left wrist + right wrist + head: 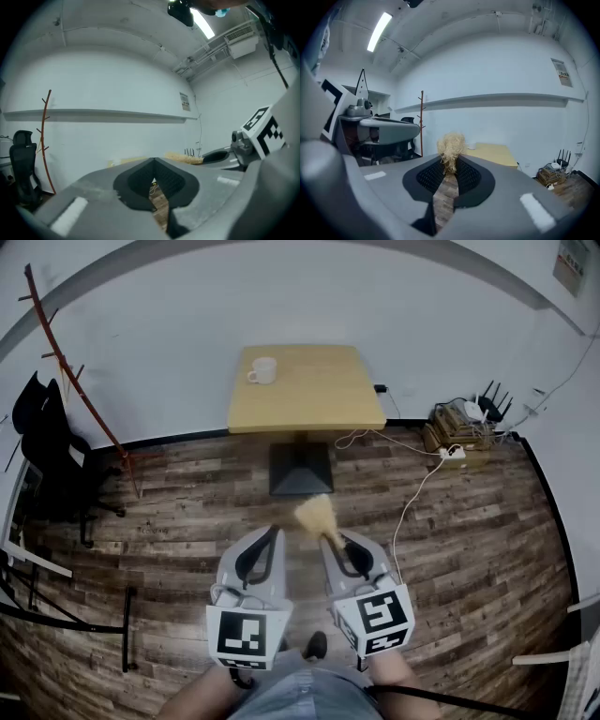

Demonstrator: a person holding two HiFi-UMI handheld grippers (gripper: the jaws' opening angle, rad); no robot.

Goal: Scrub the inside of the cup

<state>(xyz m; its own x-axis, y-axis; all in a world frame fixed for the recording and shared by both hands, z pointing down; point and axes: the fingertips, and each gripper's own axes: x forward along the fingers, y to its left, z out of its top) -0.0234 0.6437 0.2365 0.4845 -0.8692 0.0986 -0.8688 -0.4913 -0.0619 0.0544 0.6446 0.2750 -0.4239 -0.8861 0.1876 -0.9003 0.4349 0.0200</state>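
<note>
Cup (262, 370) is sitting on the counter's (309, 399) far left corner. The counter is standing against a white wall (281, 296) on a plank floor (178, 512). Left gripper (273, 532): jaws are pressing together, empty. Right gripper (338, 540): jaws are clenching a straw brush (316, 515). Both are hovering over the floor, well apart from the counter.

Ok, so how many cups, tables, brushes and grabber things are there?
Cup: 1
Table: 1
Straw brush: 1
Grippers: 2, the left gripper and the right gripper
Total: 5
</note>
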